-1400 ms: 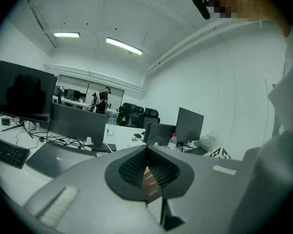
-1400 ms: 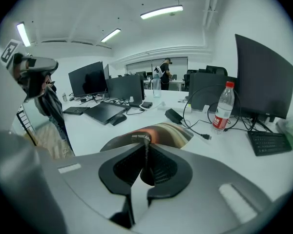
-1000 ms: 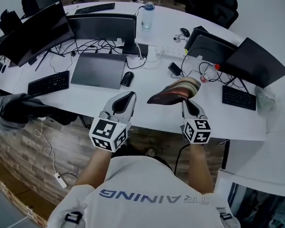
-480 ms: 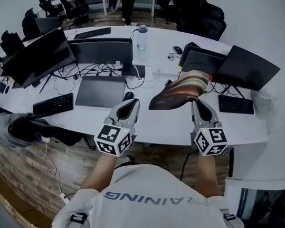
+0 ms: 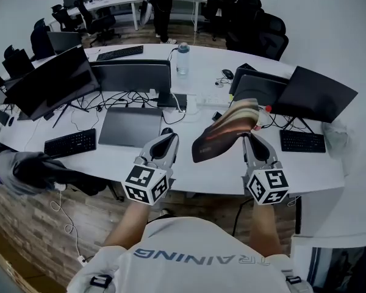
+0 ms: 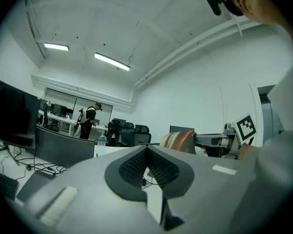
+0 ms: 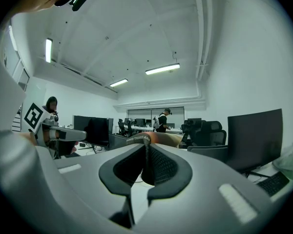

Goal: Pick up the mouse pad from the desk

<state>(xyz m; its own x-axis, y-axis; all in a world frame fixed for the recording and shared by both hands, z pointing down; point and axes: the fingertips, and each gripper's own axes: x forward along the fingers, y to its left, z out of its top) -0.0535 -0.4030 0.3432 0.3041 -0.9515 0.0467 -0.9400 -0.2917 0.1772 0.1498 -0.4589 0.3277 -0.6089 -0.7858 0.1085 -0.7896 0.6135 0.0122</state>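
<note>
Mouse pad (image 5: 222, 136) is hanging clear of the desk (image 5: 219, 171), raised above the white top and drooping toward the left of the head view, with its striped face showing. Right gripper (image 5: 249, 138) is clamping one edge of it. In the right gripper view the jaws are pressing almost together, pinching the thin pad edge between the ribbed pads, and the pad is extending away beyond the tips.

Left gripper (image 5: 166, 140) is holding nothing. In the left gripper view its jaws are meeting tip to tip with no item between them. It is hovering over the near part of the desk, beside the pad's lower corner and apart from it.

Dark mouse (image 5: 165, 130) is lying on the desk just past the left gripper's tips, next to a grey mat (image 5: 129, 127). Black keyboard (image 5: 70, 143) is sitting further left. Water bottle (image 5: 183, 58) is standing upright near the far edge, behind the monitors (image 5: 131, 77).
</note>
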